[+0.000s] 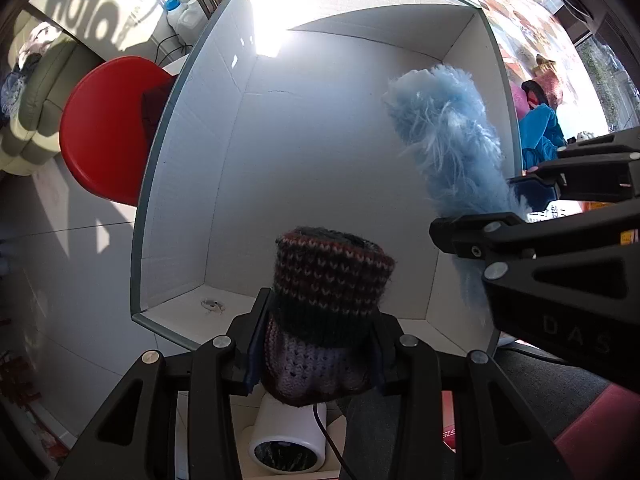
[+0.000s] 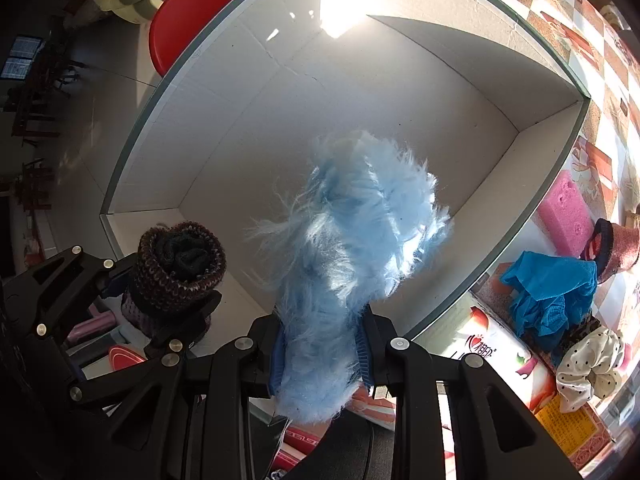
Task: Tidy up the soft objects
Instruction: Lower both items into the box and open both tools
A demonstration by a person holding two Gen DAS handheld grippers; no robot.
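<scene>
My left gripper (image 1: 316,344) is shut on a rolled dark striped knitted item (image 1: 328,280), held over the near edge of a large open white cardboard box (image 1: 192,128). It also shows in the right wrist view (image 2: 176,268). My right gripper (image 2: 322,344) is shut on a fluffy light blue item (image 2: 360,232), held above the box (image 2: 440,100). The blue item (image 1: 448,128) and right gripper (image 1: 516,208) show at the right of the left wrist view. The box interior looks empty.
A red stool (image 1: 100,132) stands left of the box. On the patterned tablecloth right of the box lie a pink sponge (image 2: 564,216), a blue cloth (image 2: 548,292), a pink knitted hat (image 2: 616,252) and a polka-dot scrunchie (image 2: 588,372). A white cylinder (image 1: 288,436) sits below my left gripper.
</scene>
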